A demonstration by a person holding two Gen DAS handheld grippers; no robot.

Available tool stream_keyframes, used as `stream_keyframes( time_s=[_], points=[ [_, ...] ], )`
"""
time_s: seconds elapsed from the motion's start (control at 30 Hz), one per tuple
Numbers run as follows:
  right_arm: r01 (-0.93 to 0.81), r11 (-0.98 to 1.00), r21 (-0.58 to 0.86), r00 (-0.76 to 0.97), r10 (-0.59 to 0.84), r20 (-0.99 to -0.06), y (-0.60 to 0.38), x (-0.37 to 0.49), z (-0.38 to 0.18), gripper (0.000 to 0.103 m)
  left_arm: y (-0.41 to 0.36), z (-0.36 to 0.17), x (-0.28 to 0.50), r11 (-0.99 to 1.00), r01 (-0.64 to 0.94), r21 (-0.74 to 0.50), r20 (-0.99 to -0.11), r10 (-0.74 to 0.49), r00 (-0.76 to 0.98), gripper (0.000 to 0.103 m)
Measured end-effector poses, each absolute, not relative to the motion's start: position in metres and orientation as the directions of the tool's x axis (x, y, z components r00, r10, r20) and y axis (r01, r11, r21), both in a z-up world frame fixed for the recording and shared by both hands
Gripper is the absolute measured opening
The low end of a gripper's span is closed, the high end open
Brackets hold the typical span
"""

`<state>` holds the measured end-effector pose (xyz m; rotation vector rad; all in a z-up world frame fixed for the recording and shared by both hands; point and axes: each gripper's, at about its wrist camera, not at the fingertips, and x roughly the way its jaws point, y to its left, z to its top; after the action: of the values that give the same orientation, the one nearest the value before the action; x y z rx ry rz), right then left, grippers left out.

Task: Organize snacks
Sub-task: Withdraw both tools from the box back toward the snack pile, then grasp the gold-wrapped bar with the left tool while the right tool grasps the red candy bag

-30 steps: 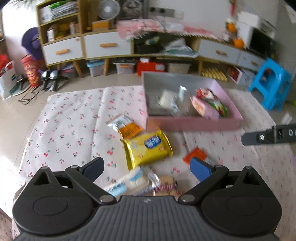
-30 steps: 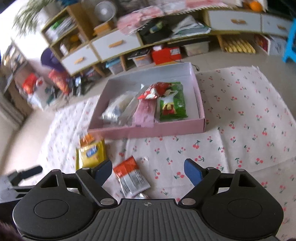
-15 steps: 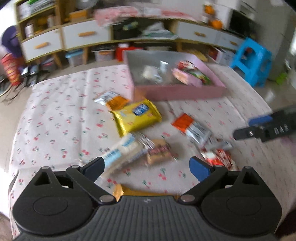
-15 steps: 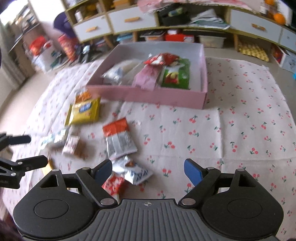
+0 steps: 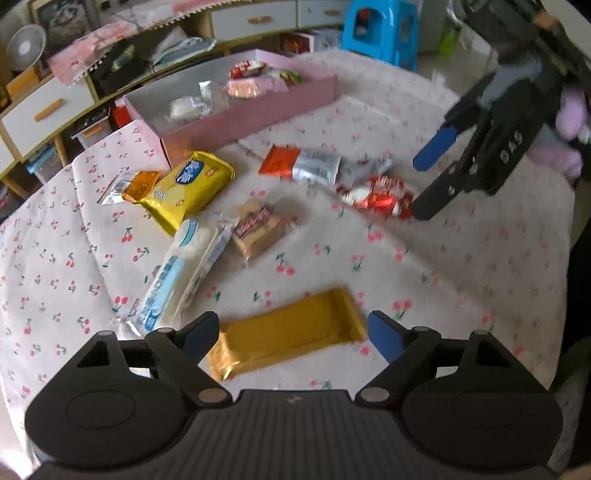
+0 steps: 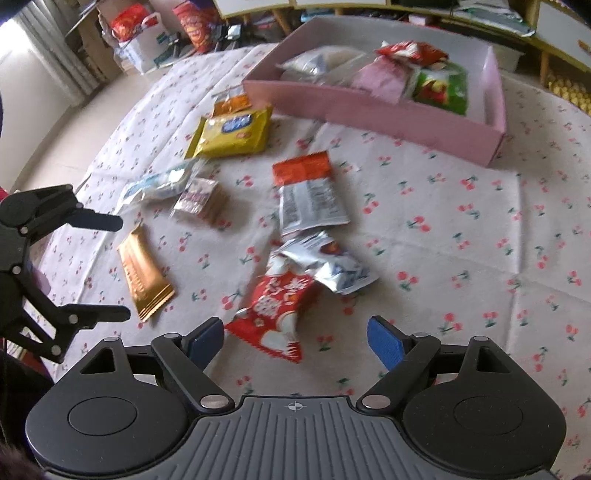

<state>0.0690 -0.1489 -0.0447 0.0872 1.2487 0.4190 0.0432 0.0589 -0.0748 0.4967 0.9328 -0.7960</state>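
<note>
Several snack packets lie loose on a cherry-print cloth [image 5: 443,277]. A gold bar packet [image 5: 284,339] lies flat between the fingers of my left gripper [image 5: 291,332]. Its jaws are closing, and the pads do not visibly press the packet. A red and white packet [image 6: 273,314] lies between the fingers of my right gripper [image 6: 295,338], which stands open just above it. Each gripper shows in the other's view: the right gripper [image 5: 428,181] by the red packet [image 5: 376,195], the left gripper [image 6: 110,267] beside the gold packet [image 6: 144,273]. The pink box [image 5: 258,110] holds several packets.
Also on the cloth are a yellow packet [image 5: 188,188], an orange-silver packet [image 6: 310,192], a pale blue packet [image 5: 181,273], a brown packet [image 5: 258,229] and a crumpled silver packet [image 6: 325,266]. The pink box [image 6: 369,110] sits at the far side. Drawer cabinets and a blue stool [image 5: 380,29] stand beyond.
Both grippers sank toward the cloth, tilted down and rolled. The gold packet came between my left fingers, the red packet between my right. The left jaws narrowed a little.
</note>
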Motion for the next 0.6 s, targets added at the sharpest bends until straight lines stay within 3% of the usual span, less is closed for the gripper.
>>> stream_keyframes(
  time_s=[0.23, 0.6],
  points=[
    [-0.28, 0.92, 0.274, 0.209, 0.337, -0.918, -0.136, 0.071, -0.055, 0.087, 0.059, -0.089, 0.04, 0.568, 0.805, 0.171, -0.882, -0.276, 0.382, 0.085],
    [-0.217, 0.93, 0.296, 0.251, 0.347, -0.904, -0.139, 0.074, -0.057, 0.086, 0.043, -0.087, 0.047, 0.636, 0.751, 0.176, -0.848, -0.289, 0.444, 0.062]
  ],
)
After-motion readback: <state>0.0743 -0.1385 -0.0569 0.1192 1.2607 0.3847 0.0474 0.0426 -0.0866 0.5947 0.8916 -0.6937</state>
